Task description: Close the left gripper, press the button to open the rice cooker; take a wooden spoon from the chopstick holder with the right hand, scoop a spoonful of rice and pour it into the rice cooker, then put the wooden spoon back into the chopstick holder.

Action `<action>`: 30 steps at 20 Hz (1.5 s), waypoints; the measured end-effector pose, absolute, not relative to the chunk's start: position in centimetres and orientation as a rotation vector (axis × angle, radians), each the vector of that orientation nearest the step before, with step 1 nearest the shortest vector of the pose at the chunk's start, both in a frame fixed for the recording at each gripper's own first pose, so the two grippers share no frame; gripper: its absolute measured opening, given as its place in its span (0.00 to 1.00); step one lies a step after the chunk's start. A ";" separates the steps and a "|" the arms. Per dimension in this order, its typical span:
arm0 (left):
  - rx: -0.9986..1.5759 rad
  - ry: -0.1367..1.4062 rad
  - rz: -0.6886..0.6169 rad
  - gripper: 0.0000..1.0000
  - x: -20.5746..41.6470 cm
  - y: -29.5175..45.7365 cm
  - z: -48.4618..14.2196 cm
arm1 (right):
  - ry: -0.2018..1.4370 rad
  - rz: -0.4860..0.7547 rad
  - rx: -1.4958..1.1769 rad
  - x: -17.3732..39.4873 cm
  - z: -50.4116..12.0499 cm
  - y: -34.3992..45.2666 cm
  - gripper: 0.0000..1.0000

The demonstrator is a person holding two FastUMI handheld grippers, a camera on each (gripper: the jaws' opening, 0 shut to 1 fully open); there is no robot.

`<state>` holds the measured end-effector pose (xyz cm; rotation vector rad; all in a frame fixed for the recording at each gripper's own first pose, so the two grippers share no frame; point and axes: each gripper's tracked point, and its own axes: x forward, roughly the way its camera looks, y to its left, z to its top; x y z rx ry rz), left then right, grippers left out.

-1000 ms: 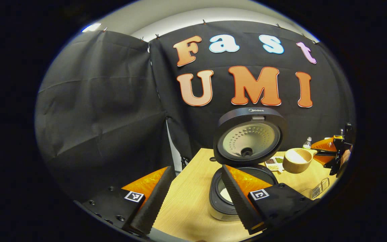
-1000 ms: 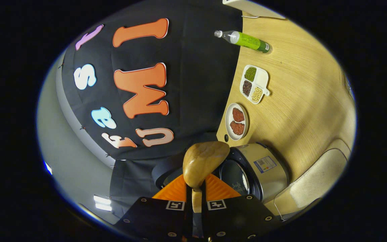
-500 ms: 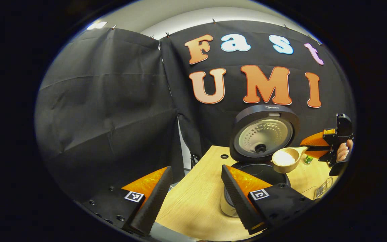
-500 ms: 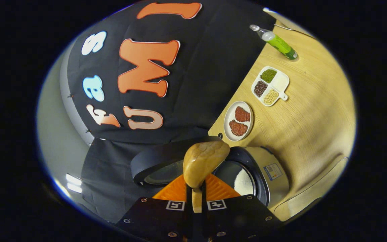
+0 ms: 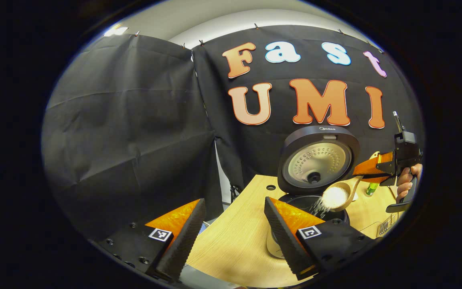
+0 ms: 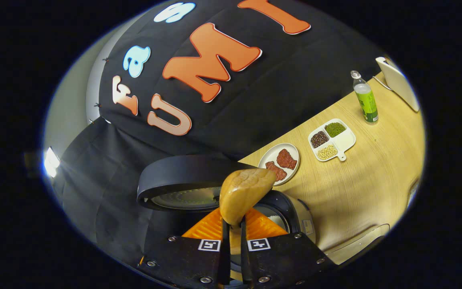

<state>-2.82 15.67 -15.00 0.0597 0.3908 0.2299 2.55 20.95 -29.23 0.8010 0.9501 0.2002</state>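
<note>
Wooden spoon [image 5: 341, 194], clamped in the right gripper [image 6: 233, 233], tips rice into the open rice cooker [image 5: 315, 160]; left gripper [image 5: 231, 233] idles spread beside it; next, return the spoon to the chopstick holder

- Staged recording booth, not a real kitchen: black cloth [image 5: 134, 120] pinned up as walls, plain pale wall above it.
- Light wooden table [image 6: 355, 188] set with kitchen props.
- Rice cooker [image 5: 315, 160], lid open, stands on the table.
- Plate of red meat pieces [image 6: 280, 161], divided dish of beans [image 6: 332, 139], green bottle [image 6: 365, 99] laid out behind the cooker.
- Wire rack [image 5: 387, 228] at table edge.
- Bright lamp [image 6: 49, 161] at the side, studio-style lighting.
</note>
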 end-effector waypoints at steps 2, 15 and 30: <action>0.056 0.394 0.231 0.98 -3.1 15.7 -15.0 | 0.929 0.216 0.748 2.6 -29.0 21.2 0.10; 0.049 0.408 0.255 0.98 -3.7 16.8 -15.7 | 0.820 0.242 0.476 3.1 -28.7 21.7 0.10; 0.072 0.382 0.254 0.98 -4.4 17.3 -14.9 | 0.641 0.366 0.099 2.3 -26.8 24.4 0.10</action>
